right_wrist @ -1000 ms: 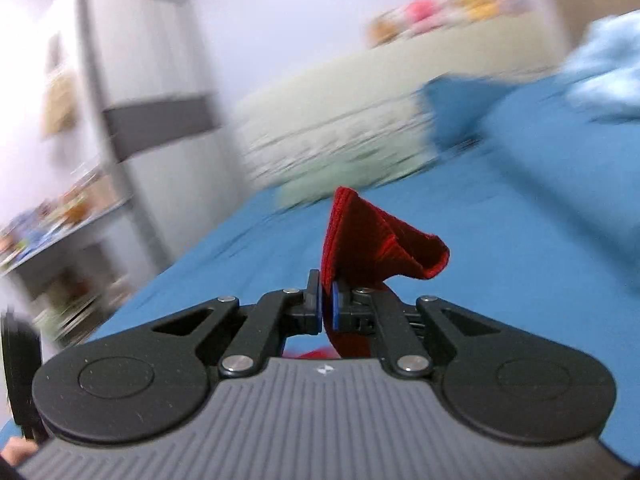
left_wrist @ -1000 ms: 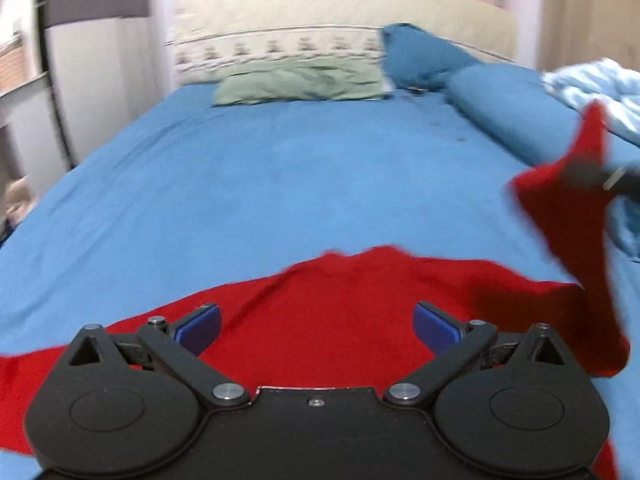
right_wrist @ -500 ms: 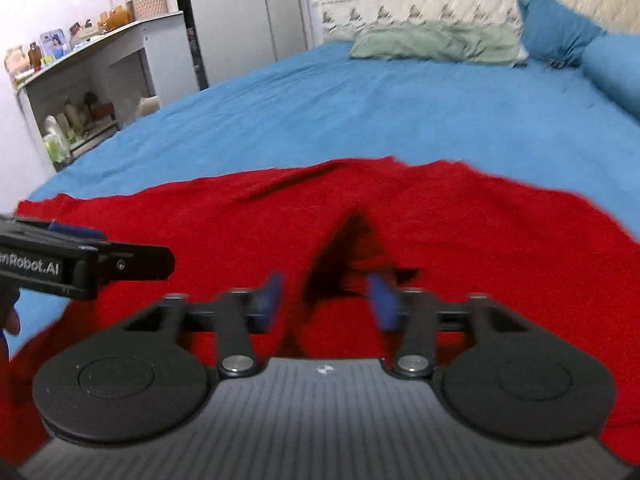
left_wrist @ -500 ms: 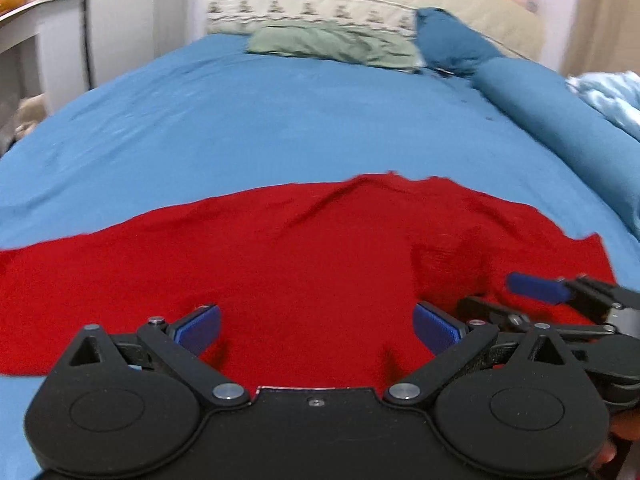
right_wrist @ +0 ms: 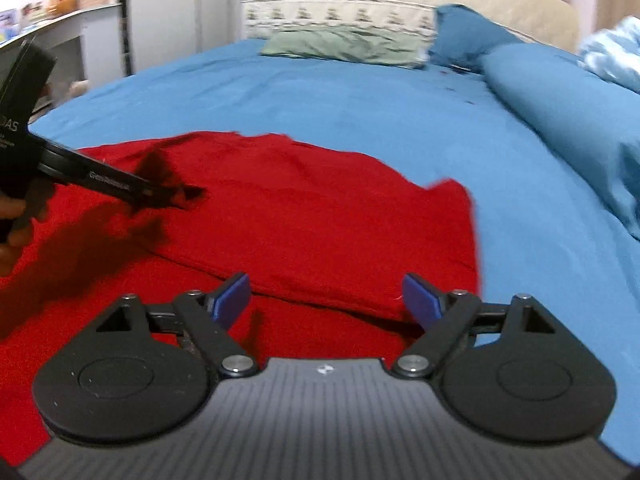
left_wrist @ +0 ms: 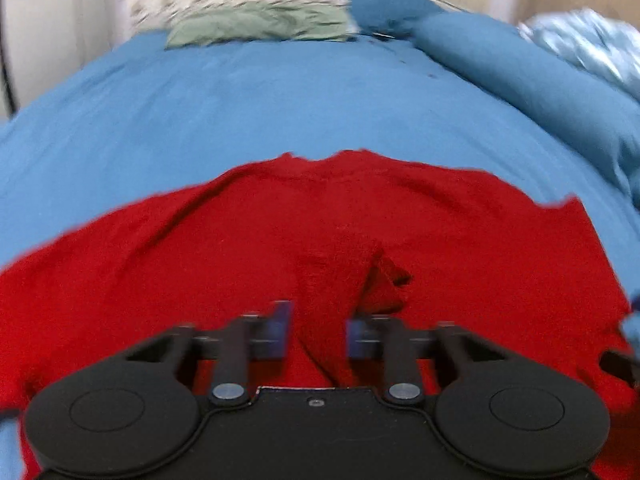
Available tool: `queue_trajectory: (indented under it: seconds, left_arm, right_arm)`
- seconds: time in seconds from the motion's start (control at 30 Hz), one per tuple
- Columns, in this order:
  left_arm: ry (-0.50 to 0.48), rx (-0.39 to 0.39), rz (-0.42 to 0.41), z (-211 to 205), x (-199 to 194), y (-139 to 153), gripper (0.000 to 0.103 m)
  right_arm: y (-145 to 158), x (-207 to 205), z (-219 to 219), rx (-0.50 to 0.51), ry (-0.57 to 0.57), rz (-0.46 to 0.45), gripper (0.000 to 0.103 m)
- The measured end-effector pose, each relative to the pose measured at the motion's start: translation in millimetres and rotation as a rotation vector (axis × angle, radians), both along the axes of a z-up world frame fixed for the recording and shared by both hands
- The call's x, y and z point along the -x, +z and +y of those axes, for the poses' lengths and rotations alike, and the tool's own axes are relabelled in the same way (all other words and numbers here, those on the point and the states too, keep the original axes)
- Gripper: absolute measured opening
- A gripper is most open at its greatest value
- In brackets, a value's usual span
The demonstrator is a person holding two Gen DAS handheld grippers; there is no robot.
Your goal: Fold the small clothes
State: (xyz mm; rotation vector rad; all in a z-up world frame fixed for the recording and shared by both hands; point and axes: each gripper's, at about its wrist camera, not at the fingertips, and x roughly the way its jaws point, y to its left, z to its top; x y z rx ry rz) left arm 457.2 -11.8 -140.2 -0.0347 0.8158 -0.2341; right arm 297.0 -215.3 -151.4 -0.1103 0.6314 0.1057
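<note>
Red knitted garment lies spread on the blue bedsheet, near the foot of the bed; one flap already doubled over, its folded edge running across just ahead of the right hand-held gripper.

Right hand-held gripper: jaws wide, nothing between them, hovering over the fold line.

Left hand-held gripper: jaws narrowed around a raised ridge of the red knit; picture is motion-blurred, so cannot tell whether the pads actually pinch it or a gap remains. In the right view its tip sits low on the cloth, toward the garment's left part.

Risks, as I judge them:
- Pinch may catch only the top layer, or both layers together; lifting would then drag the finished fold open or bunch it.
- Soft, stretchy knit: a shallow bite could slip out partway.
- Pulling sideways may slide the whole piece on the smooth sheet and skew the edges.

Room: plenty of open blue sheet ahead toward the green pillow. Rolled blue bolster and pale blue quilt limit the right side. Garment's right corner is curled up, well apart from the bolster.
</note>
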Motion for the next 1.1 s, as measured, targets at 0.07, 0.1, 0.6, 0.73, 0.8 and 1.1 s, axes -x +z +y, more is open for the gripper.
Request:
queue_trajectory:
  seconds: [0.07, 0.1, 0.6, 0.73, 0.8, 1.1]
  left_arm:
    - [0.103, 0.075, -0.009, 22.1, 4.5, -0.1, 0.021]
    - [0.153, 0.105, -0.012, 34.4, 8.5, -0.8, 0.021]
    - [0.136, 0.187, 0.018, 57.0, 21.0, -11.3, 0.033]
    - [0.127, 0.127, 0.010, 52.6, 20.9, -7.5, 0.004]
    - [0.144, 0.127, -0.028, 52.2, 20.4, 2.5, 0.004]
    - [0.273, 0.019, -0.238, 100.0, 30.0, 48.4, 0.004]
  right_arm:
    - [-3.3, 1.2, -11.1, -0.009, -0.040, 0.003, 0.100]
    - [-4.7, 2.4, -16.4, -0.018, -0.057, 0.003, 0.100]
    - [-16.0, 15.0, -37.0, -0.042, -0.162, 0.031, 0.101]
    - [-17.5, 12.9, -35.2, -0.034, -0.160, 0.035, 0.101]
    - [-18.3, 11.2, -33.4, -0.021, -0.166, 0.035, 0.101]
    - [-25.8, -5.0, -21.7, 0.083, -0.219, 0.021, 0.101]
